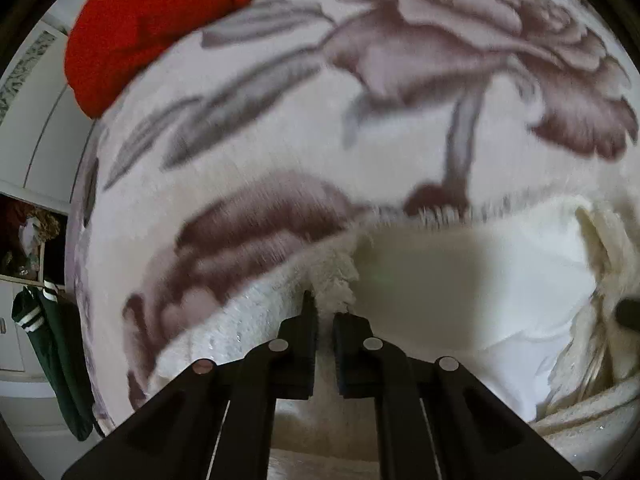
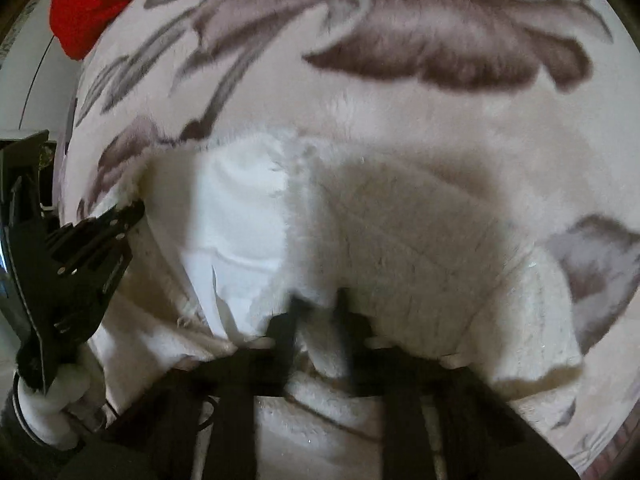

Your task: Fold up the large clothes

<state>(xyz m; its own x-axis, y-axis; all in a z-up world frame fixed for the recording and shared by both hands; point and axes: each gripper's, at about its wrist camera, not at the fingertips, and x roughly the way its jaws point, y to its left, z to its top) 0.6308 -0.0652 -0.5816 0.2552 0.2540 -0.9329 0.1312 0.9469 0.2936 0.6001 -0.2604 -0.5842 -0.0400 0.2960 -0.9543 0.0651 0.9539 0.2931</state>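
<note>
Spread across most of both views is a pale plush blanket (image 1: pixel 280 140) printed with big mauve roses and grey leaves; it seems to cover a bed. On it, nearest the cameras, lies a white fleecy garment (image 2: pixel 400 232). Its outer side is shaggy cream pile with faint quilted lines, and a flap is turned back to show a smooth white lining (image 2: pixel 236 216) with a ragged, furry edge. A red cloth (image 1: pixel 152 12) is bunched at the blanket's far left edge. Off to the left, a dark green garment with white stripes (image 1: pixel 52 344) hangs by a white wall.

Left gripper (image 1: pixel 326 310): jaws nearly together, pinching a tuft of the garment's fleecy edge. Right gripper (image 2: pixel 316 300): blurred, jaws narrow, closed on a fold of the fleece. No readable writing or labels show anywhere.
</note>
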